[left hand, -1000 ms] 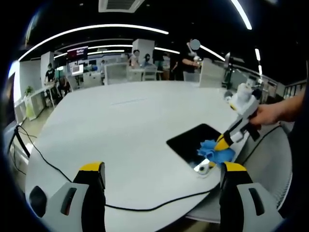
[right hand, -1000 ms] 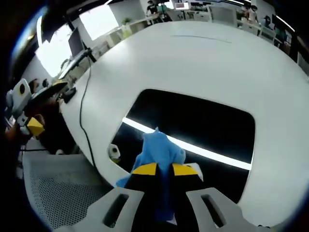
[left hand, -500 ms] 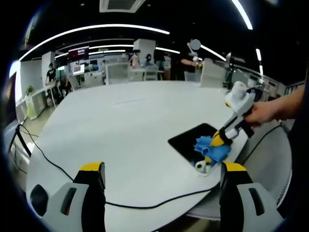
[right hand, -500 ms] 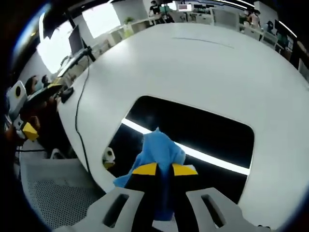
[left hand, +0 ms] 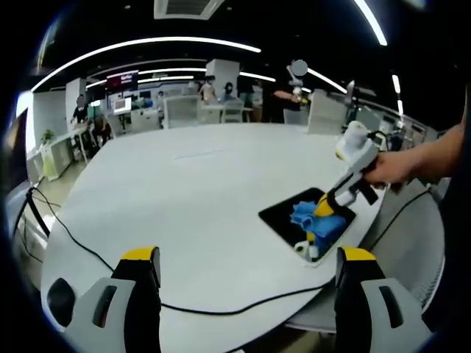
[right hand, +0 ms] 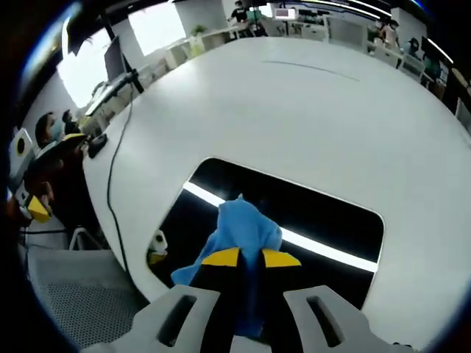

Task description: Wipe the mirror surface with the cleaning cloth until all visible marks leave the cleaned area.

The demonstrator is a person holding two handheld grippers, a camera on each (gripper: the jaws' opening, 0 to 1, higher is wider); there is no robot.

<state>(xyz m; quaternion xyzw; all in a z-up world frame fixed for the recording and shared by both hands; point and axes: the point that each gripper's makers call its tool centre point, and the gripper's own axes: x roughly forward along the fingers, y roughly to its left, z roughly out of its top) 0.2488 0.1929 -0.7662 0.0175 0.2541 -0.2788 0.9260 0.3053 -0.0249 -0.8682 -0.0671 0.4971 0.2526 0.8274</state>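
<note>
**Cloth pinched and down on the mirror, wipe under way**

Closest to us, in the right gripper view, our right gripper (right hand: 250, 259) has its jaws pressed together on the blue cleaning cloth (right hand: 243, 229), which bunches up just ahead of the yellow tips. We judge the tight pinch is there so the cloth cannot slip as it drags across the glass. Under and beyond the cloth lies the dark mirror (right hand: 324, 217), flat on the white table (right hand: 294, 110), a bright strip of ceiling light reflected across it just past the cloth. Off to the gripper's left, at the mirror's near corner, sits a small white and yellow object (right hand: 157, 248) that we cannot identify.

In the left gripper view, our left gripper (left hand: 243, 272) is held spread and empty, well back from the work, with a black cable (left hand: 88, 257) crossing the table just ahead of it. Farther out, to its right, the right gripper (left hand: 324, 209) leans down onto the mirror (left hand: 283, 217), cloth (left hand: 305, 215) beneath it. We cannot tell what marks remain.
</note>
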